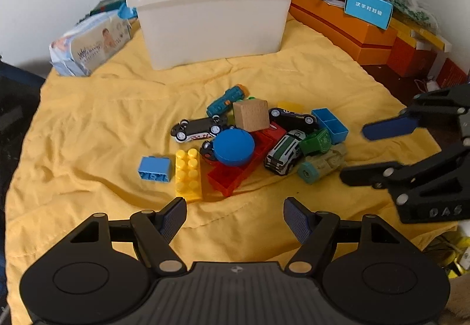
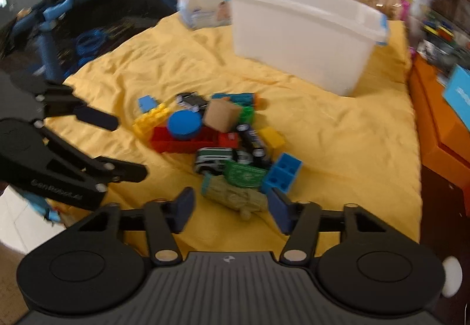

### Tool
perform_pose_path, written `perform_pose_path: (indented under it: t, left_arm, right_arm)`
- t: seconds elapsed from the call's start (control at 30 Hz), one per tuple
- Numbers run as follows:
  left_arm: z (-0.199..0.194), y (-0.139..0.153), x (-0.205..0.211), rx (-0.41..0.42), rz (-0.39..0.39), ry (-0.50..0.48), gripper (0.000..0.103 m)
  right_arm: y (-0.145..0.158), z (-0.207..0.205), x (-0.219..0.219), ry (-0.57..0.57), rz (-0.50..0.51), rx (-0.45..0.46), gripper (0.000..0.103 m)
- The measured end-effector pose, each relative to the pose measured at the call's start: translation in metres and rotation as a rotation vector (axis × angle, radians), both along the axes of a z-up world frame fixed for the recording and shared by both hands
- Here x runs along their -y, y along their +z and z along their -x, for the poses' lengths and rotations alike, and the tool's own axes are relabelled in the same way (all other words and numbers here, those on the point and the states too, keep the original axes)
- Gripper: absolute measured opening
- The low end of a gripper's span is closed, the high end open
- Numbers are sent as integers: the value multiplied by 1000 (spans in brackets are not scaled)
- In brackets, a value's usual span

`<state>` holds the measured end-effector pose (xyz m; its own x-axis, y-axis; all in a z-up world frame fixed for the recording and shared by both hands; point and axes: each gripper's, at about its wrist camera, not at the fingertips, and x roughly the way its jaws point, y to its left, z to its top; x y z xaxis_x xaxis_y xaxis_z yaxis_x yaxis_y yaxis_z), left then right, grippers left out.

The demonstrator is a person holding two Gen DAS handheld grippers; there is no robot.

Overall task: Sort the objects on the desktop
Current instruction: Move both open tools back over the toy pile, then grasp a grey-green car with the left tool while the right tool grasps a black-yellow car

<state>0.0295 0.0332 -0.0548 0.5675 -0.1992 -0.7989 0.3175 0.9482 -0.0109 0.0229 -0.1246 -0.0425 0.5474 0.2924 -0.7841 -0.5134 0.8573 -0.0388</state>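
A pile of toys lies on the yellow cloth (image 1: 88, 125): a wooden cube (image 1: 251, 114), a blue disc (image 1: 233, 147), a red brick (image 1: 235, 172), a yellow brick (image 1: 188, 173), a small blue brick (image 1: 154, 168), toy cars (image 1: 196, 128) and a green-white truck (image 1: 283, 153). A white bin (image 1: 211, 19) stands behind the pile. My left gripper (image 1: 235, 217) is open and empty in front of the pile. My right gripper (image 2: 230, 209) is open and empty, its fingers either side of a beige toy vehicle (image 2: 233, 197). It also shows in the left wrist view (image 1: 357, 153).
A pack of wipes (image 1: 91, 43) lies left of the bin. Orange boxes (image 1: 352, 31) and a blue card (image 1: 368, 8) line the right edge. Snack bags and cables sit behind the bin. A dark bag (image 2: 97, 22) lies off the cloth's left side.
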Motion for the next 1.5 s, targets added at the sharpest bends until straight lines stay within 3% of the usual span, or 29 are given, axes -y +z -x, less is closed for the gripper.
perform_pose_path:
  t: [0.1, 0.3, 0.5, 0.67, 0.73, 0.8, 0.9, 1.03, 1.2, 1.33, 1.43, 1.5]
  left_arm:
    - [-3, -1, -2, -6, 23, -5, 76]
    - [-4, 0, 3, -2, 43, -69, 72]
    - [-12, -1, -9, -13, 61, -36, 72]
    - [-19, 2, -18, -3, 56, -19, 72]
    - [-21, 2, -18, -6, 57, -28, 72]
    - [-23, 2, -15, -3, 53, -57, 72]
    - [-26, 3, -8, -3, 56, -102, 72]
    - [-29, 7, 8, -2, 101, -192, 72]
    - [-34, 2, 44, 20, 70, -336, 72]
    - [-48, -17, 60, -14, 15, -357, 61]
    - [-54, -17, 61, -6, 29, -350, 55]
    - [-58, -17, 61, -16, 35, -342, 44]
  right_arm:
    - [-6, -4, -10, 30, 10, -31, 42]
    - [-20, -16, -19, 50, -3, -92, 31]
    - [-13, -17, -27, 69, -18, -52, 28]
    - [-22, -31, -34, 65, -65, -94, 28]
    - [-25, -36, -36, 25, -34, -90, 28]
    - [-27, -41, -34, -26, 27, -79, 30]
    - [-26, -47, -19, -79, 37, -87, 32]
    - [-22, -50, -9, -95, 77, -58, 32]
    - [-31, -61, 5, -116, 141, -39, 32]
    - [-21, -64, 18, -95, 52, -47, 32]
    - [-15, -66, 17, -38, 31, -32, 32]
    - [-17, -72, 9, -11, 31, -35, 32]
